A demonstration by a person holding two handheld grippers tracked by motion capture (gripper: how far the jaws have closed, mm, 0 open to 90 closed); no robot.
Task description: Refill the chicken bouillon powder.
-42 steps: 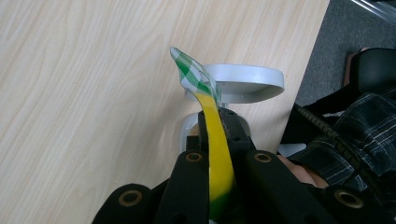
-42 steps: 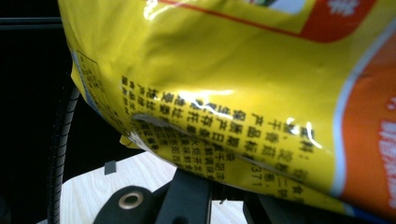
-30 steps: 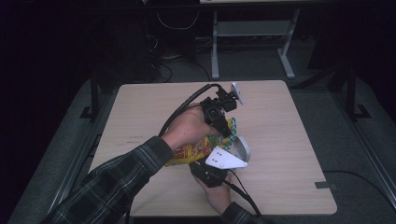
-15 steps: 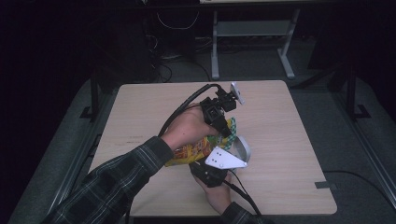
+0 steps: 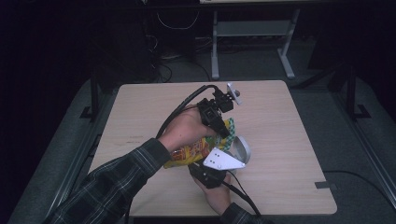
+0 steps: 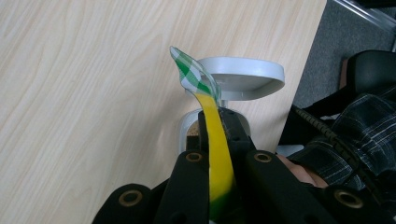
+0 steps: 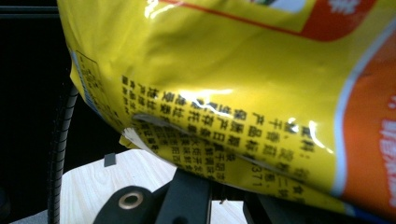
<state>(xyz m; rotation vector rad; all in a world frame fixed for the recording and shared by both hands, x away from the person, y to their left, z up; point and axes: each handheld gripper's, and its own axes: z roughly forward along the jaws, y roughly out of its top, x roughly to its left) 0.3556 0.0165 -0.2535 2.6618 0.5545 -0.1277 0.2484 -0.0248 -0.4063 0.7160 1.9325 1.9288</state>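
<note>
Between the left gripper's (image 6: 215, 140) clenched jaws sits the snack bag's (image 5: 198, 148) edge; right gripper's (image 7: 224, 191) grip unclear.

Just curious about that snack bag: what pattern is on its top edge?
A green-and-white check on the snack bag, above plain yellow; clearest in the left gripper view.
</note>
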